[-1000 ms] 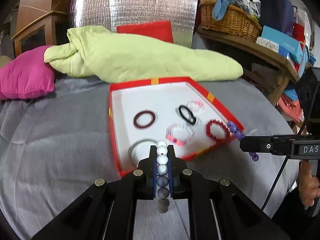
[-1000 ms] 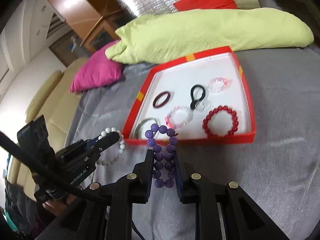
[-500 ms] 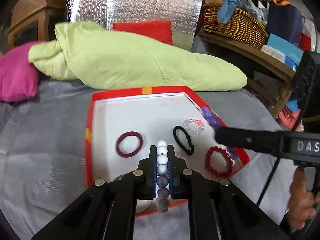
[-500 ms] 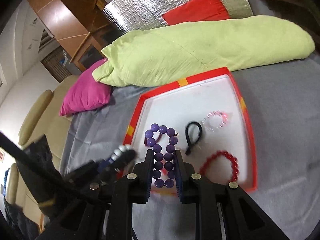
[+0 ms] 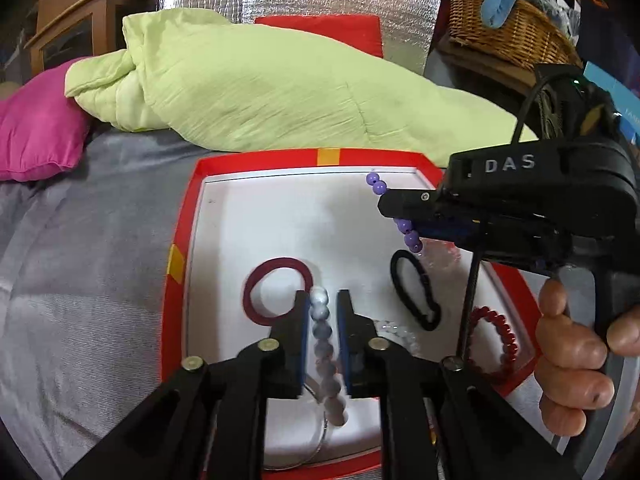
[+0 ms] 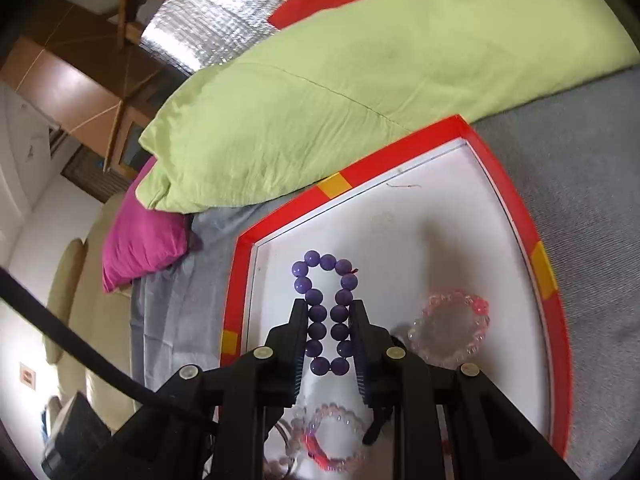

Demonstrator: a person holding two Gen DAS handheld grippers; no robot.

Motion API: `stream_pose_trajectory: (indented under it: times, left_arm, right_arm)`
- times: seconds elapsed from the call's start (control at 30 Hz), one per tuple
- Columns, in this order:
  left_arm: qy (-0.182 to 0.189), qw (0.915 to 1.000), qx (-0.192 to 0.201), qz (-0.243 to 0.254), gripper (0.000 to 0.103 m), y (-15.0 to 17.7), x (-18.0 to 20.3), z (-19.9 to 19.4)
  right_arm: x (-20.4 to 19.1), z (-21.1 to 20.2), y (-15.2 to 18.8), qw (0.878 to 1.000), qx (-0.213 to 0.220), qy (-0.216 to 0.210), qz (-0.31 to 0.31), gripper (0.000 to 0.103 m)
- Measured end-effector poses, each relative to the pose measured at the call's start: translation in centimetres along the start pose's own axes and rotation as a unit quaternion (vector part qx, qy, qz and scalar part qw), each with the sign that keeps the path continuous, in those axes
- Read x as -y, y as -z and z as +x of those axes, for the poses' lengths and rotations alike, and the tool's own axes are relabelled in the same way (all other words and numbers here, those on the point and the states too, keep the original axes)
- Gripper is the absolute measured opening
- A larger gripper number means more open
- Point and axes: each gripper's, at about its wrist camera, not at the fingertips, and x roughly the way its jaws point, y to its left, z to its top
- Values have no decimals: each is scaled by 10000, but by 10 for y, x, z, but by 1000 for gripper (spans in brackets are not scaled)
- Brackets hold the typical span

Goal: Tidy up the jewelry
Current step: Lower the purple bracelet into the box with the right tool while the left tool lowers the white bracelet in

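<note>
A red box lid [image 5: 178, 240] with a white floor [image 6: 432, 216] lies on a grey cover. My left gripper [image 5: 323, 300] has its jaws slightly parted, and the white bead bracelet [image 5: 325, 352] hangs blurred between them, over the tray's near part. My right gripper [image 6: 329, 310] is shut on a purple bead bracelet [image 6: 326, 304] and holds it above the tray's far middle; it shows in the left wrist view [image 5: 400, 204] with purple beads [image 5: 412, 236]. In the tray lie a dark red ring [image 5: 278, 290], a black hair tie [image 5: 416, 288], a red bead bracelet [image 5: 500, 340] and clear pink bracelets [image 6: 450, 330].
A light green quilt [image 5: 280, 88] lies behind the tray, a pink cushion [image 5: 36, 136] to its left. A wicker basket [image 5: 508, 28] stands on a shelf at the right. A silver wire bangle [image 5: 316, 448] lies at the tray's near edge.
Both grippers have moved forward over the tray. The left jaws have parted slightly and the white bracelet is slipping down. The right gripper still holds the purple bracelet.
</note>
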Motion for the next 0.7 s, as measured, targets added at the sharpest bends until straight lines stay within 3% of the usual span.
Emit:
stream_pose_trajectory:
  times: [0.07, 0.13, 0.33, 0.7]
  left_arm:
    - [-145, 9999, 26, 5, 48, 1, -1, -2]
    - [-279, 9995, 134, 31, 54, 2, -2, -8]
    - [-538, 9982, 215, 177, 63, 5, 1, -17]
    - [-991, 9944, 312, 200, 74, 10, -7, -34]
  right_arm:
    - [6, 1, 0, 9999, 10, 7, 111, 31]
    - [11, -1, -1, 9997, 51, -12, 226, 32]
    - [9, -22, 1, 9995, 298, -35, 140, 32]
    - [-9, -54, 19, 9973, 510, 389, -369, 32]
